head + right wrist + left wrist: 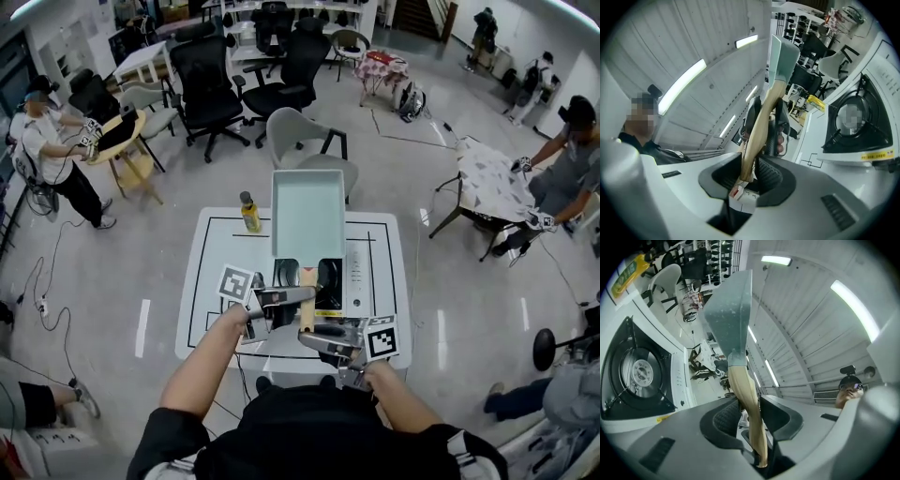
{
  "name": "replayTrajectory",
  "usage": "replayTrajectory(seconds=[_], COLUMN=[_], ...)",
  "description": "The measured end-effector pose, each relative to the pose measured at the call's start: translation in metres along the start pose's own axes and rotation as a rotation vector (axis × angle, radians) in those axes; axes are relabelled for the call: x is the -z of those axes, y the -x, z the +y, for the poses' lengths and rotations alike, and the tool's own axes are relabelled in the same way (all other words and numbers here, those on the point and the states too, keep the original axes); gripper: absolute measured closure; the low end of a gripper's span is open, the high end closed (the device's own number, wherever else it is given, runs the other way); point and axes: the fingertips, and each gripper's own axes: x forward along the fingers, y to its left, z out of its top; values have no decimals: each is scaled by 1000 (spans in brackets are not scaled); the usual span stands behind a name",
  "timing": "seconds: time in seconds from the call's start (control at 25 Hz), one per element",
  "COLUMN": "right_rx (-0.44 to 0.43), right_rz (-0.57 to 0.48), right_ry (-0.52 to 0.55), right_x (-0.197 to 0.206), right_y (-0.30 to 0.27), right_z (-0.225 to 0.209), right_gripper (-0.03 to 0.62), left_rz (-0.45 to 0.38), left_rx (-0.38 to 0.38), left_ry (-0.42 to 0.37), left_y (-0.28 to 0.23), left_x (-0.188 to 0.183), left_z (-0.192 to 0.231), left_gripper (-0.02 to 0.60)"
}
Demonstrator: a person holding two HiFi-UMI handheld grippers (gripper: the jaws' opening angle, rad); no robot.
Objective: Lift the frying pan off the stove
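My left gripper (302, 297) and right gripper (314, 337) both clench the handle (307, 281) of one frying pan (307, 214) above one stove (356, 272); only the head view shows its mint inside.

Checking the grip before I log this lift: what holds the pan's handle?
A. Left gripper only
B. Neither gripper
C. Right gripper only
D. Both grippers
D: the left gripper and the right gripper each have their jaws closed on the wooden handle, with the pan held above the stove.
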Motion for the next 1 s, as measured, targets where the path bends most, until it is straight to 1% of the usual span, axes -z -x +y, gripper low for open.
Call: replayTrajectory(seconds=[0.16, 0.4, 0.6, 0.72, 1.0], right_rx=[-28, -54, -57, -66, -90], right_rz=[-8, -3, 0, -1, -12], right_ry=[68, 171, 258, 289, 322], right_x=[-14, -25, -32, -34, -33], right_y=[-6, -8, -14, -15, -11], right_z=[19, 35, 54, 64, 81], right_gripper=[491, 493, 493, 496, 496], left_rz=[-13, -1, -14, -7, -10], left_rx=[1, -19, 4, 15, 26], left_ry=[-68, -187, -279, -314, -351], left_y=[4, 2, 4, 3, -2], left_x=[-12, -21, -27, -26, -21], left_z=[-25, -51, -81, -95, -116], left_gripper=[446, 446, 448, 449, 451])
